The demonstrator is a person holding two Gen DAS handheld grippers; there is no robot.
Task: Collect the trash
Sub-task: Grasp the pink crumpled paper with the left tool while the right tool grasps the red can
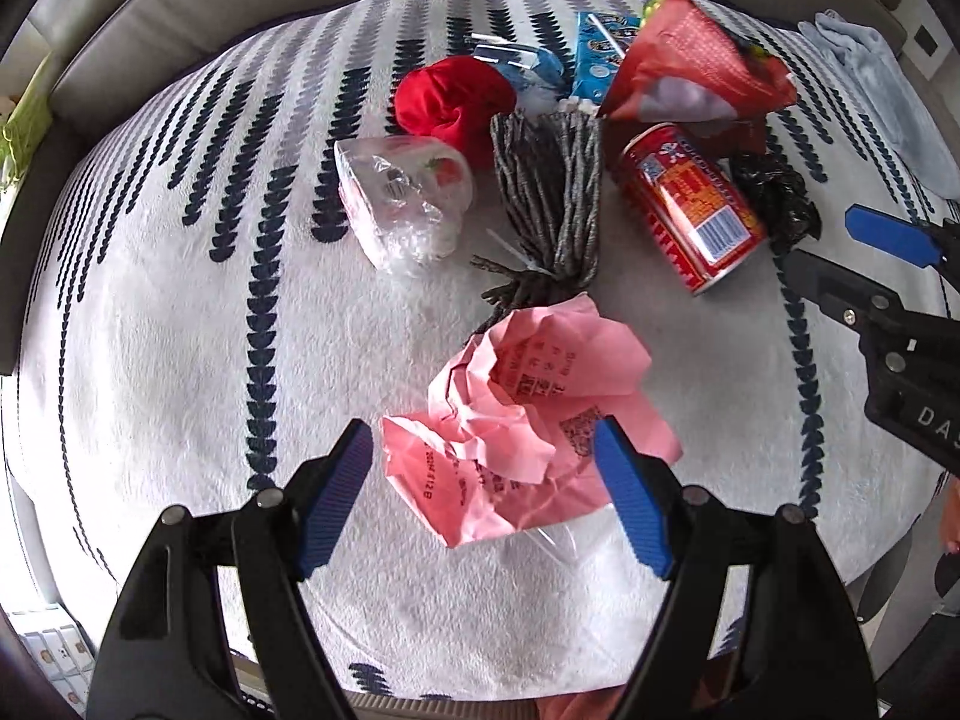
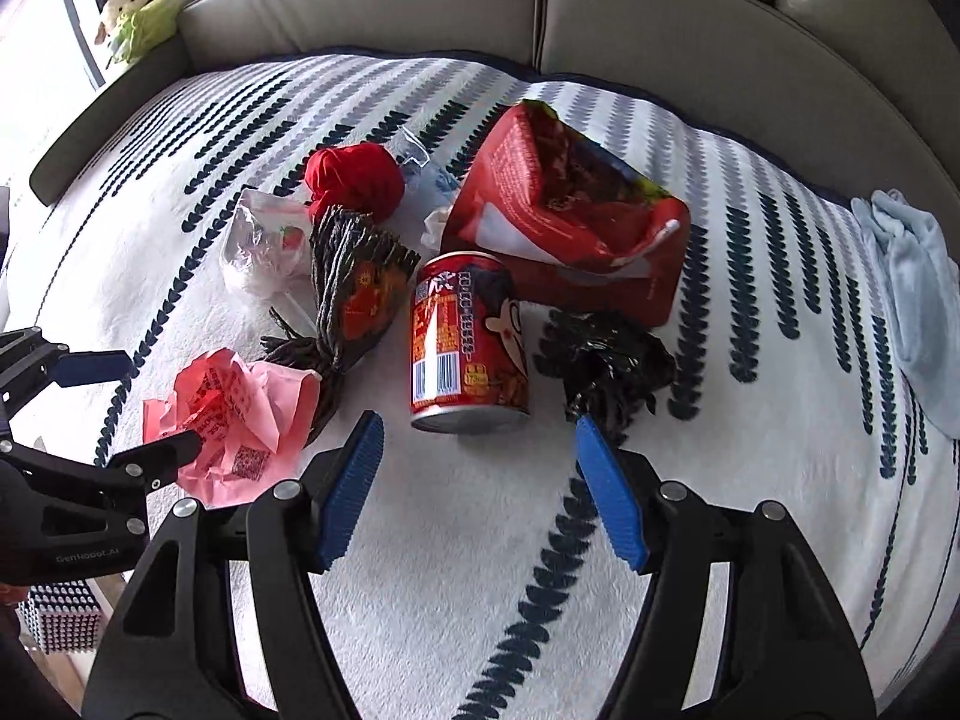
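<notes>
Trash lies on a white blanket with dark blue leaf stripes (image 1: 180, 312). A crumpled pink paper (image 1: 528, 420) sits between the open fingers of my left gripper (image 1: 486, 444); it also shows in the right wrist view (image 2: 240, 414). A red drink can (image 2: 468, 342) lies on its side just ahead of my open, empty right gripper (image 2: 480, 444); the can also shows in the left wrist view (image 1: 690, 204). A crumpled black plastic bag (image 2: 606, 366) lies right of the can. A red snack bag (image 2: 570, 222) lies behind it.
A grey string bundle (image 1: 549, 198), a clear plastic bag (image 1: 402, 204), a red cloth ball (image 1: 450, 102) and a blue carton (image 1: 600, 60) lie further back. A light blue cloth (image 2: 918, 300) lies at the right. Grey sofa cushions (image 2: 660, 18) and a plush toy (image 2: 132, 12) border the blanket.
</notes>
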